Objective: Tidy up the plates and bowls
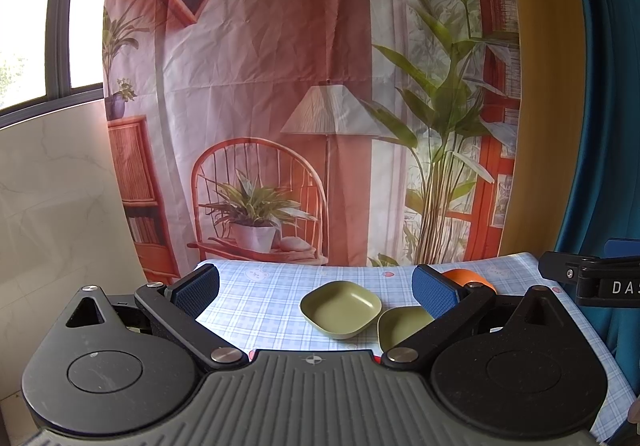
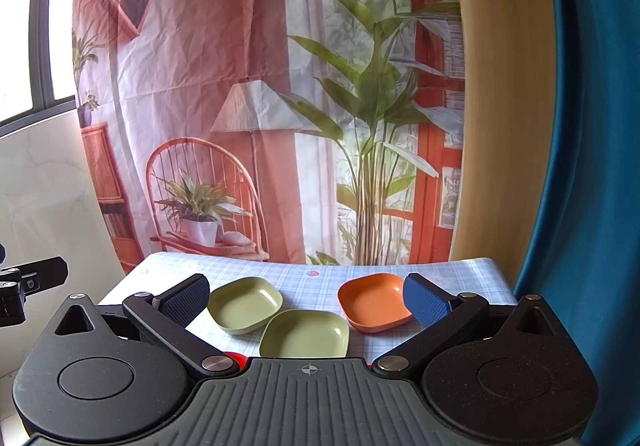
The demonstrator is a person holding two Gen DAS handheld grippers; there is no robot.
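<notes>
Above the near edge of the checked tablecloth [image 2: 304, 270], right gripper [image 2: 306, 304] with fingers spread wide and empty, left gripper [image 1: 316, 292] likewise agape, near green bowl [image 2: 304, 334] touching far green bowl [image 2: 245, 304] on its left, orange bowl [image 2: 374, 302] just right of the near green bowl.
</notes>
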